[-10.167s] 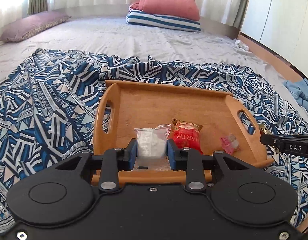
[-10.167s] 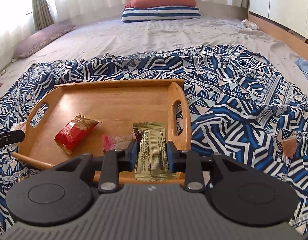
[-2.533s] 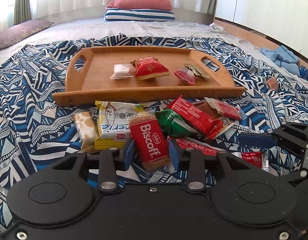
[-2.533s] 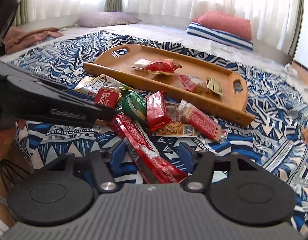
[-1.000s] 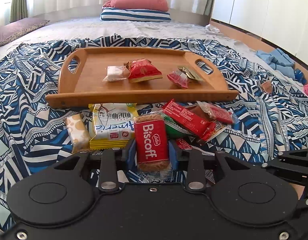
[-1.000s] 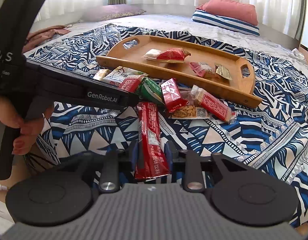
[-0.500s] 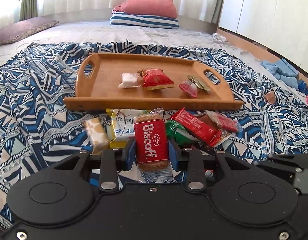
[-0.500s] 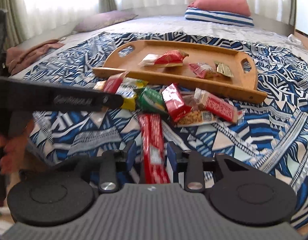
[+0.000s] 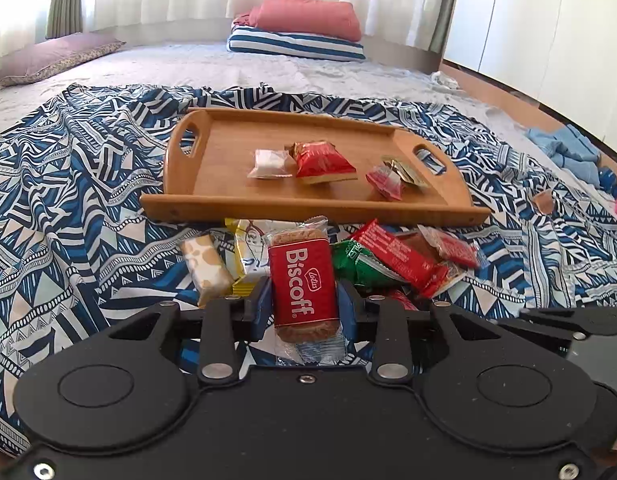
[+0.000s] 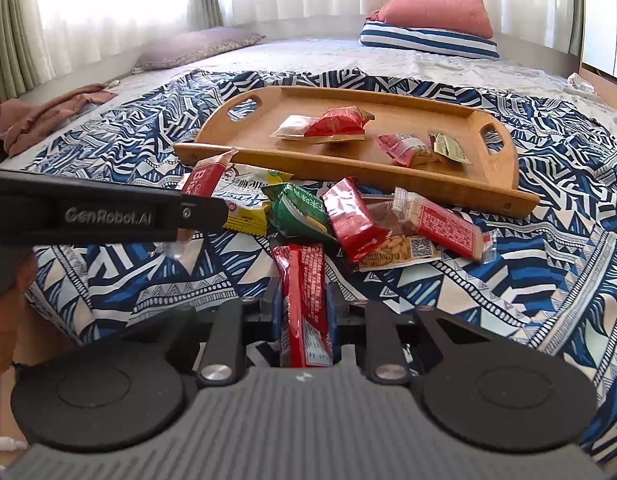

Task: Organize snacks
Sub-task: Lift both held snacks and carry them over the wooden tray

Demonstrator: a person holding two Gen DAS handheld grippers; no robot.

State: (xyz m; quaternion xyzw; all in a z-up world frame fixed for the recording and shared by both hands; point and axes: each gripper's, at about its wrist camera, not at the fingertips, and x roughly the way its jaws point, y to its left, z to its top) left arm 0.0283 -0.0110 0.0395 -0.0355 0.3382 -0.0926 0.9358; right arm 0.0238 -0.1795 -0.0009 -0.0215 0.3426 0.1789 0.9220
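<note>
My left gripper (image 9: pixel 304 308) is shut on a red Biscoff packet (image 9: pixel 301 280), held a little above the snack pile. My right gripper (image 10: pixel 303 308) is shut on a long red snack bar (image 10: pixel 304 280), which stands on edge between the pads. The wooden tray (image 9: pixel 308 210) lies beyond the pile and holds a white packet (image 9: pixel 268 164), a red packet (image 9: pixel 322 158), a pink sweet (image 9: pixel 384 182) and a gold sachet (image 9: pixel 404 168). In the right wrist view the left gripper's black body (image 10: pixel 108 212) crosses from the left, with the Biscoff packet (image 10: pixel 204 178) at its tip.
Loose snacks lie in front of the tray (image 10: pixel 348 168): a yellow packet (image 10: pixel 244 200), a green one (image 10: pixel 300 210), red ones (image 10: pixel 352 220). A blue patterned blanket (image 9: pixel 68 200) covers the bed. Pillows (image 9: pixel 300 32) lie far back, with blue cloth (image 9: pixel 568 148) to the right and brown cloth (image 10: pixel 48 112) to the left.
The right jaws have closed tighter on the long red bar, which has turned onto its edge. The left gripper keeps its hold on the Biscoff packet. Both views have shifted slightly.
</note>
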